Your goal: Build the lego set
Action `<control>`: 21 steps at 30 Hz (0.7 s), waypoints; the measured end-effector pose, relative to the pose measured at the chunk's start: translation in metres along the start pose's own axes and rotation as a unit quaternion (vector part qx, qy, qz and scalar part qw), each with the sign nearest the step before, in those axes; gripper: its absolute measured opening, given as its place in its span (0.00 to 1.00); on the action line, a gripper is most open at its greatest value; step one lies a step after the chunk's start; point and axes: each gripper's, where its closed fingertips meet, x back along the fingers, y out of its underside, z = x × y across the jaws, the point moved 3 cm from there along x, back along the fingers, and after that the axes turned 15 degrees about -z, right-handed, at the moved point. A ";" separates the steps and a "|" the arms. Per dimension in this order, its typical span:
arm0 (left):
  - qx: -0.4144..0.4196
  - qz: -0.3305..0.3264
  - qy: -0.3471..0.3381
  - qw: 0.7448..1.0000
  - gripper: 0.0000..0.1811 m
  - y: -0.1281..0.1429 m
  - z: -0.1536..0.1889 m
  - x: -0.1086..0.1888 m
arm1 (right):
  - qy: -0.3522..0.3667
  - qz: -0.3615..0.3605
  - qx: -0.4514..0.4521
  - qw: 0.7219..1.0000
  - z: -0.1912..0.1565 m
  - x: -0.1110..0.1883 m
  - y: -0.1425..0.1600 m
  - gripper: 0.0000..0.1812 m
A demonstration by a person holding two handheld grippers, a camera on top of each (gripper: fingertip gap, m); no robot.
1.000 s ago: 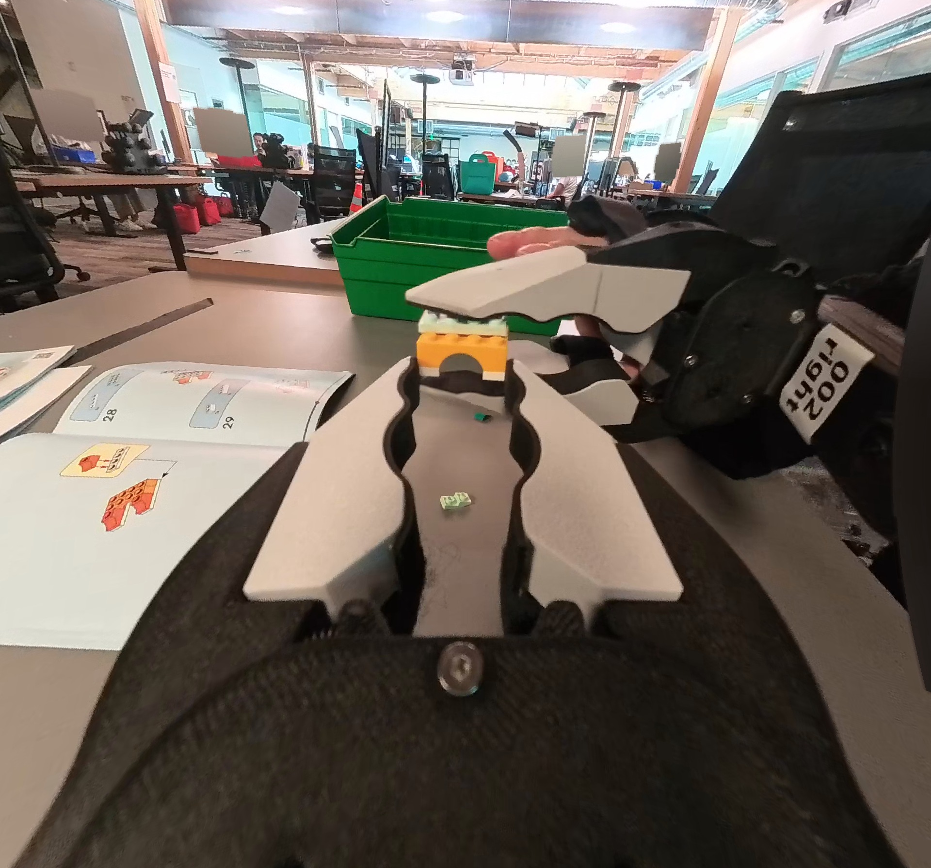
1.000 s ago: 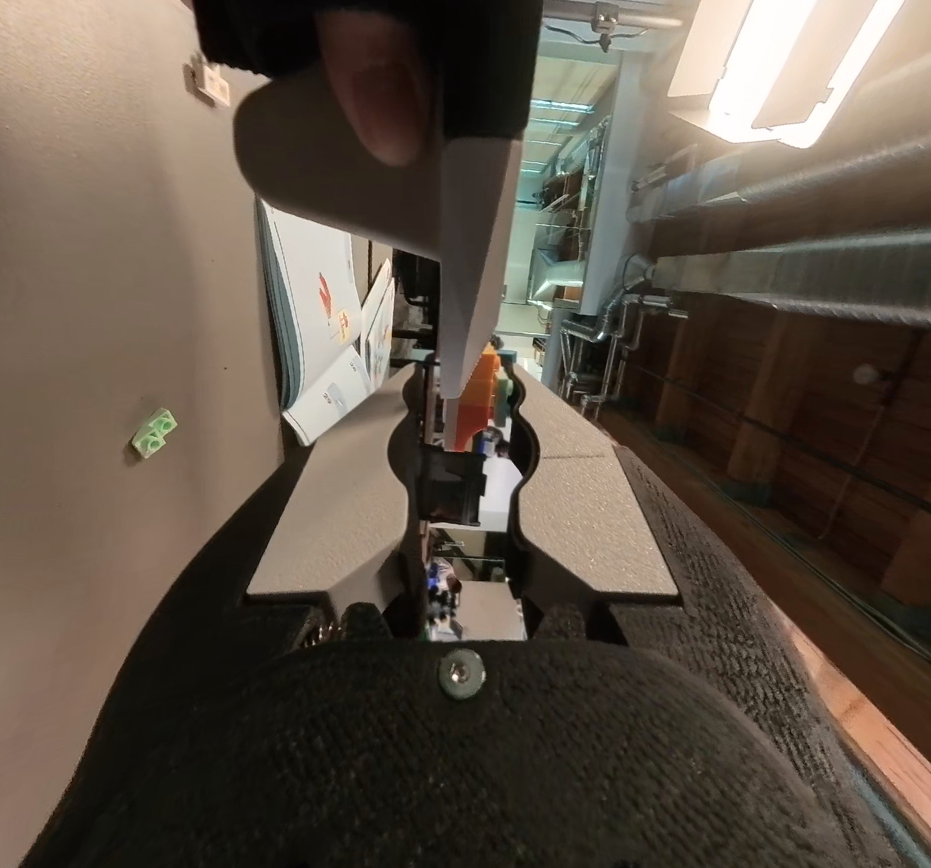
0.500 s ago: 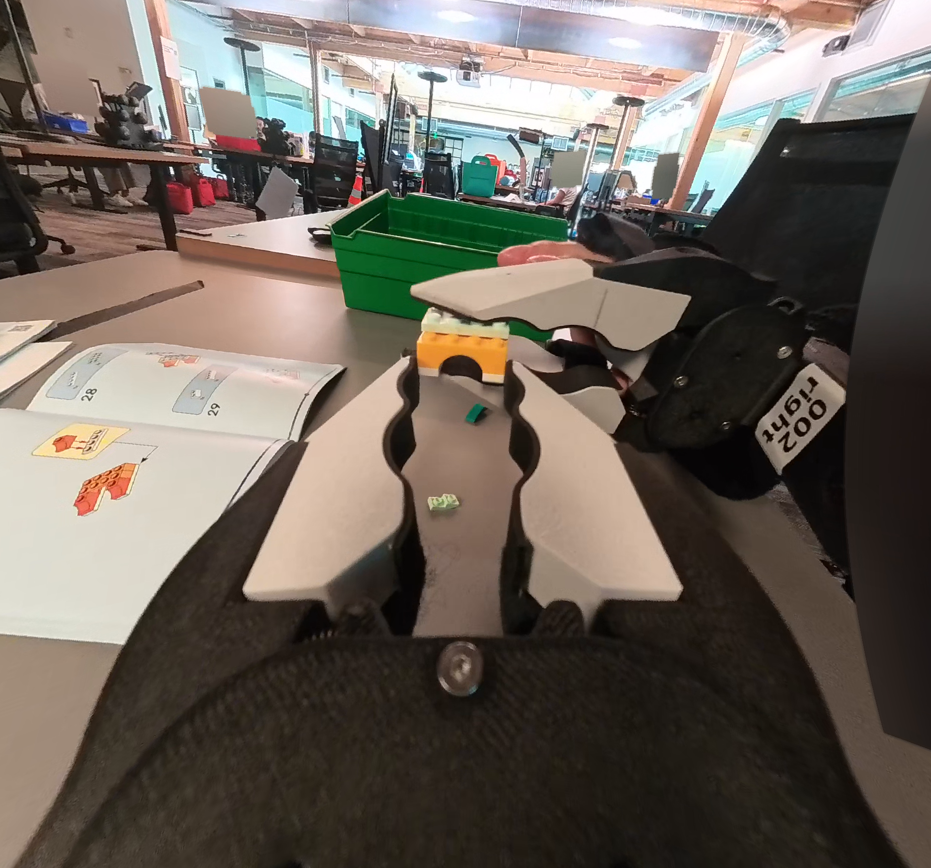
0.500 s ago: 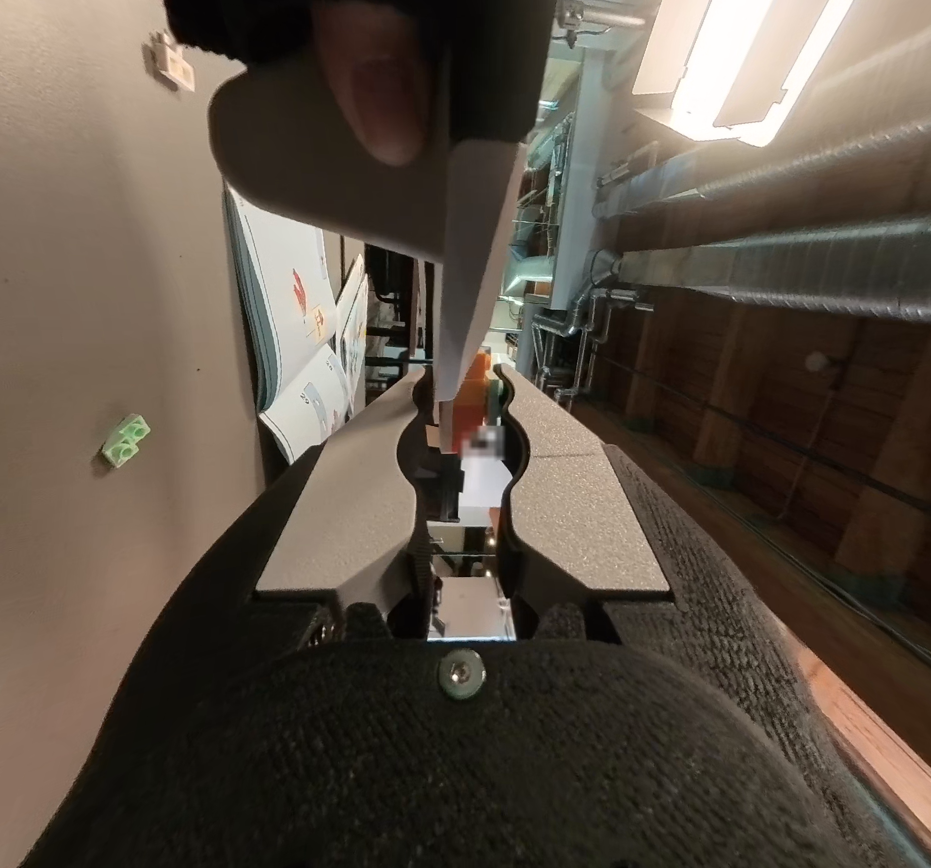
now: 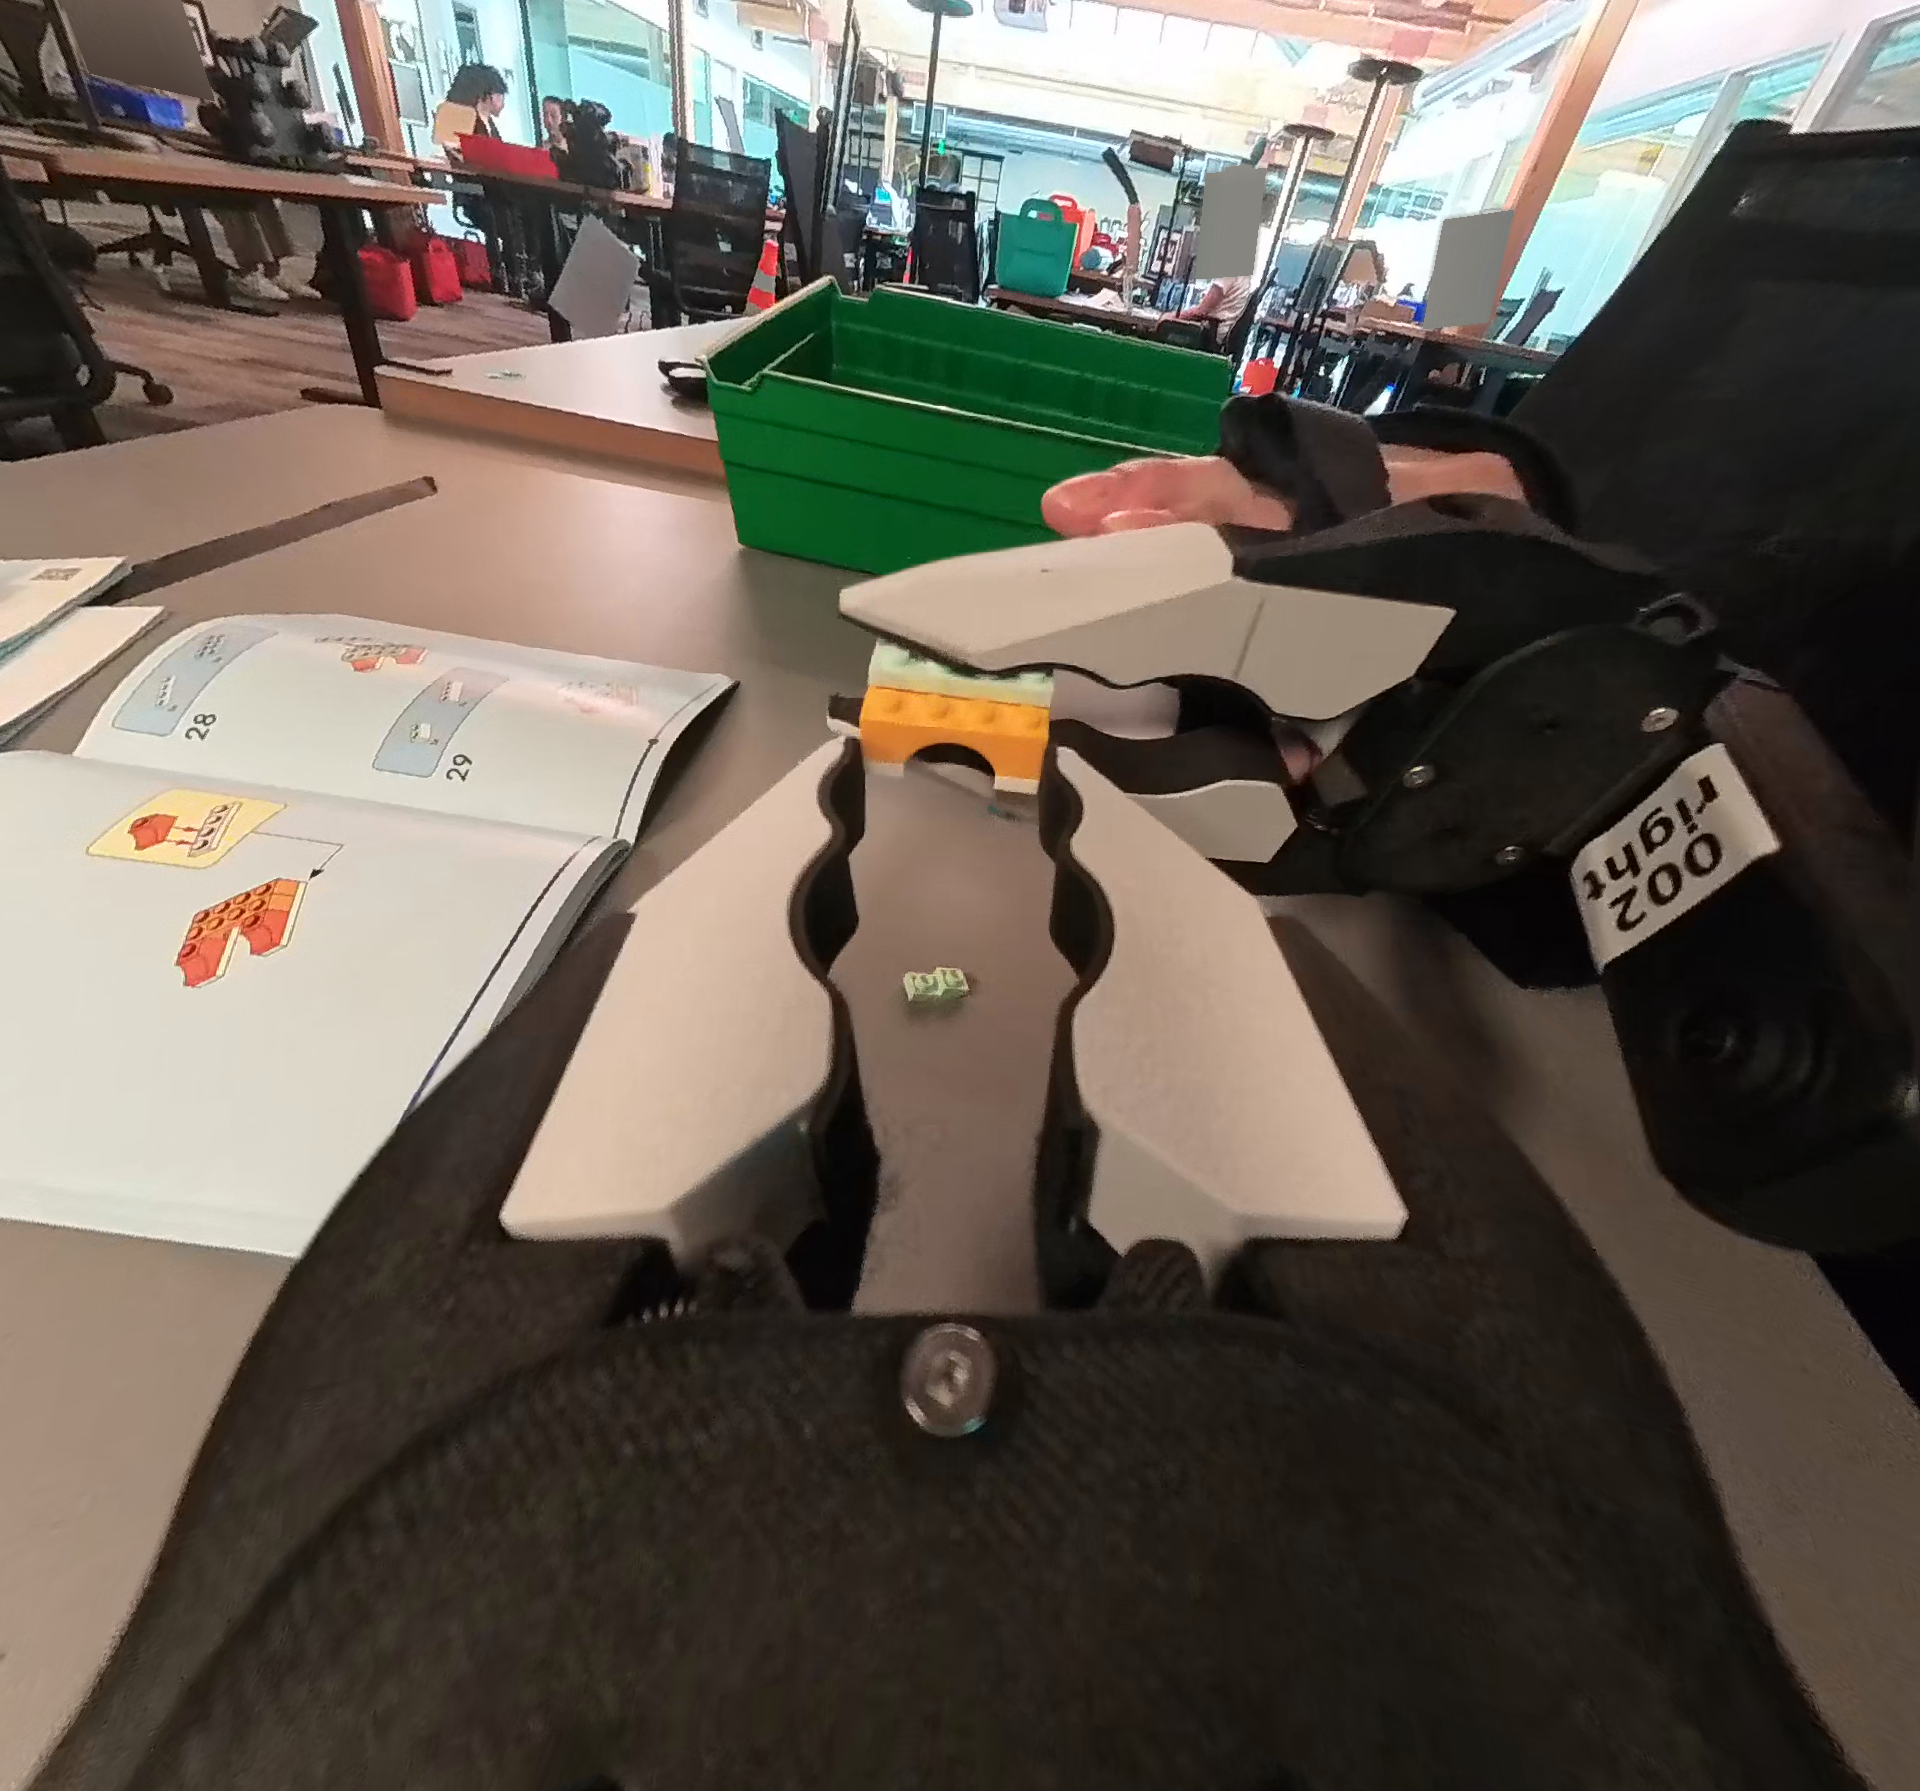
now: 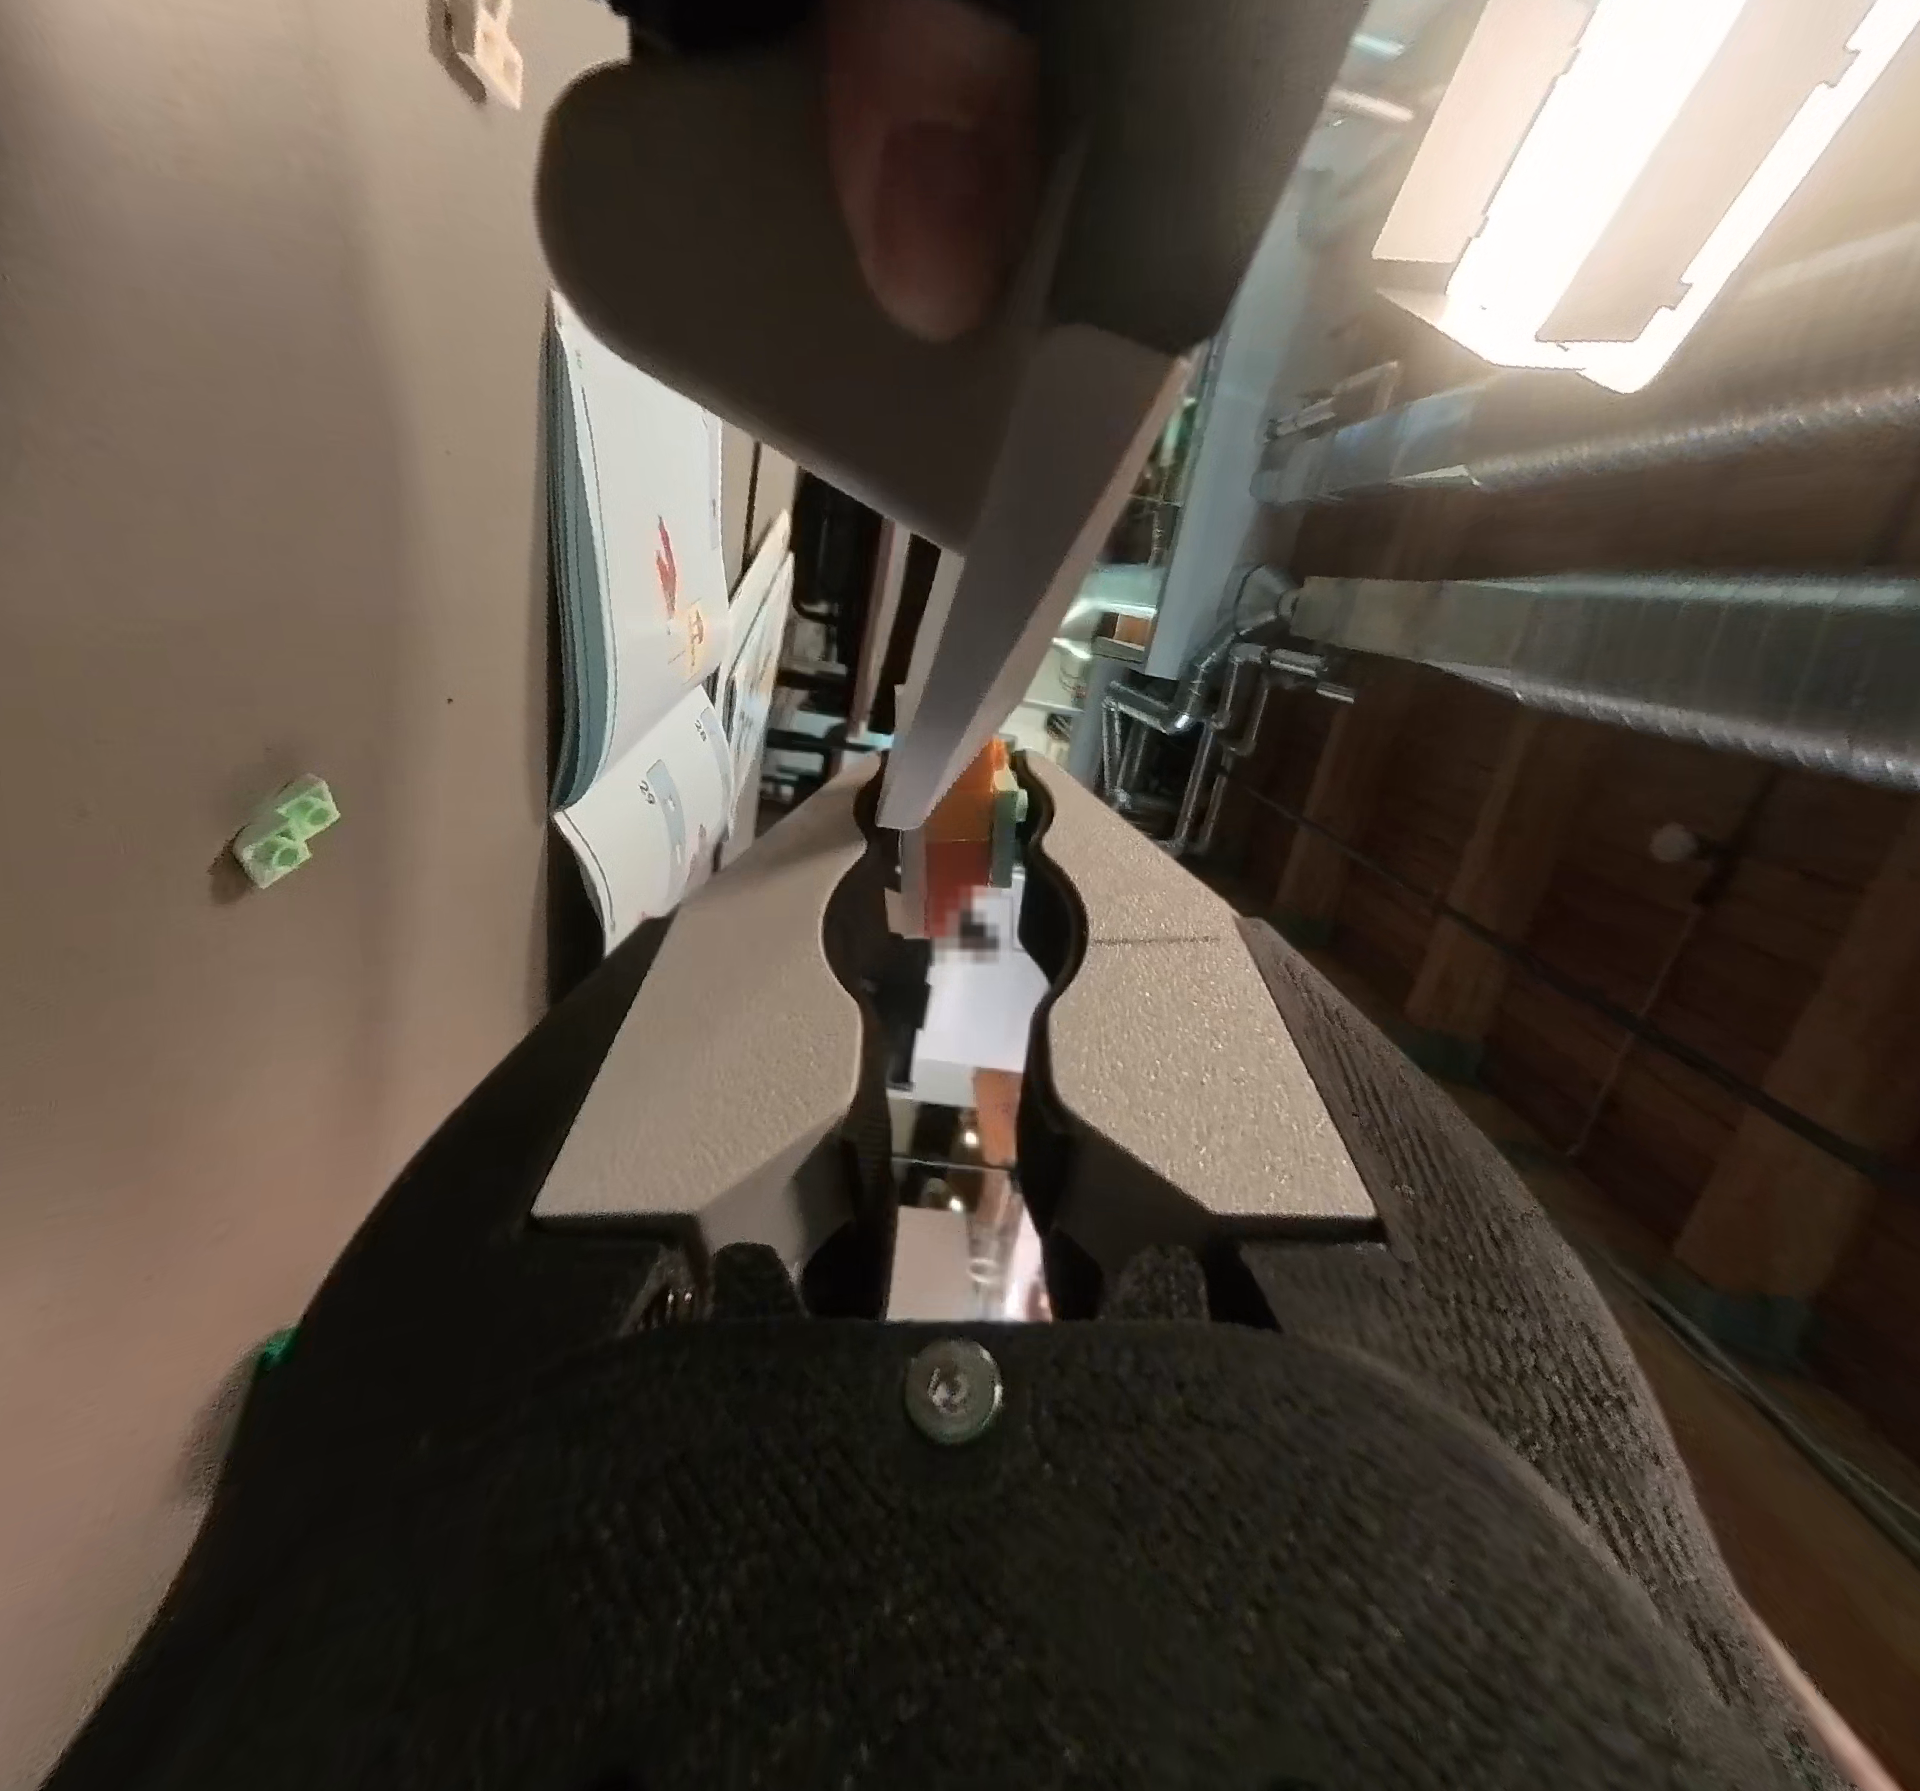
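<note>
Two grippers, one build: both are clamped on the same little lego stack, held just above the bench.
Lego stack [image 5: 954, 742]: orange arch brick with a pale green plate on top and a bit of white at the bottom edge.
Left gripper [image 5: 951, 775]: fingertips squeezed onto the two ends of the orange arch, coming at it level with the bench.
Right gripper [image 5: 997, 702]: turned on its side, one finger flat on the green plate, the other under the stack, so it's pinching top to bottom. Right wrist view shows the stack [image 6: 961, 832] wedged right at its tips.
Loose green piece [image 5: 937, 983]: tiny, lying on the bare bench below the stack, apart from everything.
White piece [image 6: 476, 42]: small, alone on the bench, only seen from the right wrist.
Instruction booklet [image 5: 312, 848]: open, flat, on the left side of the bench.
Green bin [image 5: 935, 463]: toward the far edge, behind the stack.
</note>
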 end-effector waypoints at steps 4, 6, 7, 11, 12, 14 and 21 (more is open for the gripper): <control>0.018 0.017 0.012 1.000 0.18 -0.003 0.001 0.001 | -0.056 0.017 -0.066 0.996 0.002 -0.001 0.001 0.10; 0.039 0.029 0.025 0.998 0.18 -0.005 0.000 0.002 | -0.084 0.025 -0.106 0.991 0.001 -0.002 0.002 0.10; 0.044 0.032 0.030 0.998 0.18 -0.005 0.000 0.003 | -0.093 0.027 -0.121 0.988 0.001 -0.002 0.001 0.10; 0.036 0.027 0.022 0.999 0.18 -0.005 -0.001 0.003 | -0.106 0.029 -0.151 0.982 0.000 -0.002 0.001 0.10; 0.035 0.026 0.018 0.999 0.18 -0.005 -0.001 0.003 | -0.102 0.028 -0.152 0.983 0.000 -0.002 0.001 0.10; 0.034 0.022 0.011 0.999 0.18 -0.004 -0.001 0.003 | -0.096 0.022 -0.155 0.983 -0.001 -0.002 0.000 0.10; 0.044 0.013 0.006 0.999 0.18 -0.002 -0.002 0.001 | -0.023 -0.006 -0.138 0.990 -0.004 -0.003 0.001 0.10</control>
